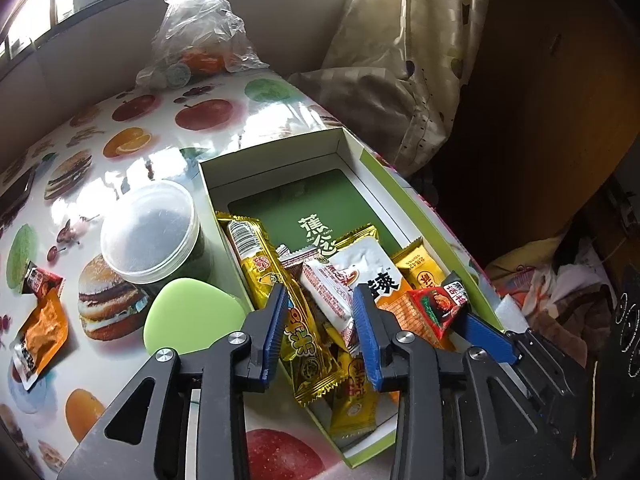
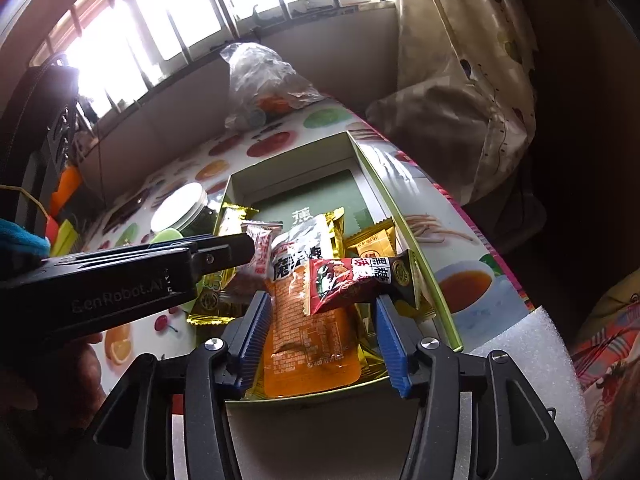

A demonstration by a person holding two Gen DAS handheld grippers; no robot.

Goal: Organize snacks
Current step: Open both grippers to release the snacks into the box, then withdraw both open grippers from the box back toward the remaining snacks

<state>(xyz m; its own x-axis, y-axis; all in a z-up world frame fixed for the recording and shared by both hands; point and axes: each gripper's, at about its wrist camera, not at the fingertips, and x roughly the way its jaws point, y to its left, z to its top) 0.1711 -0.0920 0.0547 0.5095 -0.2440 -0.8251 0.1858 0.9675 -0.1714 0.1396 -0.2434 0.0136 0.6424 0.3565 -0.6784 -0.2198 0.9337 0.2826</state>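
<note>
The red snack packet [image 2: 360,280] lies atop the pile in the box [image 2: 424,272], between my right tongs [image 2: 320,320], spread and letting go. My left tongs [image 1: 320,320] gape empty above. Withdraw gently, I'd say; two packets [image 1: 40,312] wait on the surface [image 1: 120,128]

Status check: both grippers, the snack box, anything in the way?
Left gripper open, over the snack box. Right gripper open, red packet loose at its tips. Two packets remain on the table; tub beside box, clear.
</note>
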